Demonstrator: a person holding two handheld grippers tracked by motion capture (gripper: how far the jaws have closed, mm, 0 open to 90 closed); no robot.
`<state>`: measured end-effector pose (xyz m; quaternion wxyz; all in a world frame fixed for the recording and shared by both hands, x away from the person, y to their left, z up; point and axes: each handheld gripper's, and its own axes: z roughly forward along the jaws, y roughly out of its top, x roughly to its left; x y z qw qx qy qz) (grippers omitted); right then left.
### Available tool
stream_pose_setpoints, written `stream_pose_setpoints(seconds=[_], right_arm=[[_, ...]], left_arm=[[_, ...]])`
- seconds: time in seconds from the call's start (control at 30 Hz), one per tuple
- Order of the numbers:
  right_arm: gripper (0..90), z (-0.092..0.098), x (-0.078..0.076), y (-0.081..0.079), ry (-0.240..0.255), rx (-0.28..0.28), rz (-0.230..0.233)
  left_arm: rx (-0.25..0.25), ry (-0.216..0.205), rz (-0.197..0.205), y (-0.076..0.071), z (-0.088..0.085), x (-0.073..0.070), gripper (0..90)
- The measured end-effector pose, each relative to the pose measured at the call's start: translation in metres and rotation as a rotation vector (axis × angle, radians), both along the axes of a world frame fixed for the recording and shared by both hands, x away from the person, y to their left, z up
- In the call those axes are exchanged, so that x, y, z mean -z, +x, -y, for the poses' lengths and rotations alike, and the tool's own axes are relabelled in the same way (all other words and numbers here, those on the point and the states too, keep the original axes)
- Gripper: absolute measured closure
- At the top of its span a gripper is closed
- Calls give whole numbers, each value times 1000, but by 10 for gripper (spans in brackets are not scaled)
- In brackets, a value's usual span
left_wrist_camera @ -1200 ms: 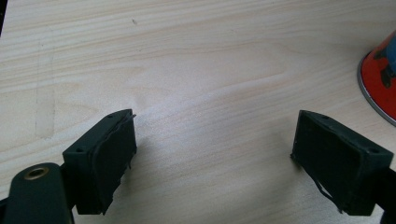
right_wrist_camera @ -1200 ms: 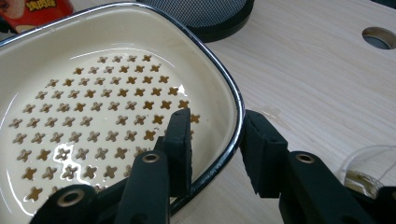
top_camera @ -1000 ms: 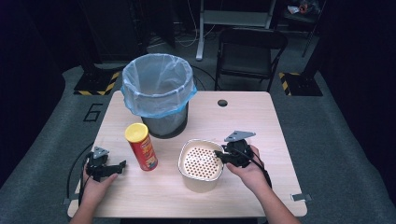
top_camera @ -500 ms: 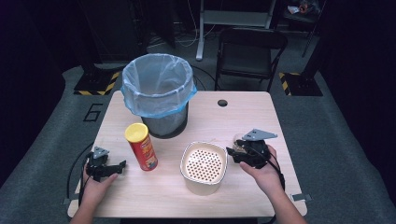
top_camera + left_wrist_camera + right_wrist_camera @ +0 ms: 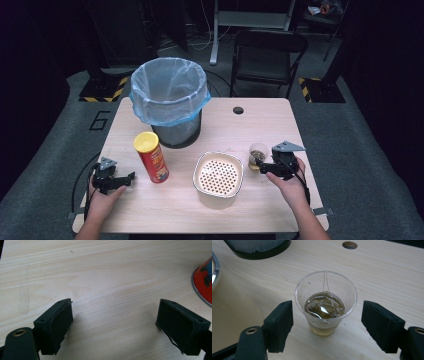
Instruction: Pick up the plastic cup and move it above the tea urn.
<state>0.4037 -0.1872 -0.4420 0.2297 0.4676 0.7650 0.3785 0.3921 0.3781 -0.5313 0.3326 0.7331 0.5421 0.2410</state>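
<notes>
From above, your right gripper (image 5: 265,167) sits just beside the plastic cup (image 5: 258,156), right of the strainer bowl (image 5: 218,176) on the table (image 5: 260,125); your left gripper (image 5: 122,179) rests near the chip can (image 5: 151,156). Left gripper view: jaws wide over bare wood. Right gripper view: jaws wide, flanking the cup (image 5: 325,302). It looks thin, crushable and part full of liquid, so squeeze gently at mid-wall and keep it upright.

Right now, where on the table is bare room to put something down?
Free: the far right corner past the cable hole, and the near edge between both hands. Crowded: the middle, where bin, chip can, strainer bowl and cup stand.
</notes>
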Motion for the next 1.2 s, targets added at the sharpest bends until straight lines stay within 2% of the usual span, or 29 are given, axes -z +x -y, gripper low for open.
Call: stream_pose_setpoints(seconds=[0.23, 0.27, 0.3, 0.33, 0.5, 0.63, 0.67, 0.8, 0.87, 0.9, 1.0, 1.2], right_arm=[[210, -5, 14, 9, 0, -8, -15], [196, -8, 18, 12, -21, -20, -10], [196, -8, 18, 12, -21, -20, -10], [194, -11, 22, 16, -47, -33, -1], [206, -14, 29, 24, -68, -47, 2], [224, -16, 35, 31, -71, -61, -13], [230, -16, 37, 33, -52, -65, -21], [245, -16, 39, 36, -45, -71, -16], [281, -15, 39, 38, -40, -66, -7], [285, -14, 39, 39, -21, -58, -6], [288, -12, 38, 39, -15, -64, -15], [291, -13, 37, 37, -47, -92, 11]], left_arm=[[0, 0, 0, 0, 0, 0, 131], [1, 0, 0, 0, 0, 0, 131], [0, 0, 0, 0, 0, 0, 131], [0, 0, -1, 0, 0, 0, 131], [0, -1, -2, 0, 0, 0, 131], [0, -1, -2, 0, 0, 0, 131], [2, 1, -1, 0, 0, 0, 131], [1, 0, -2, 0, 0, 0, 131], [0, -2, -2, 0, 0, 0, 131], [0, -2, -1, 0, 0, 0, 131], [1, 0, -2, 0, 0, 0, 131], [0, -1, -2, 0, 0, 0, 131]])
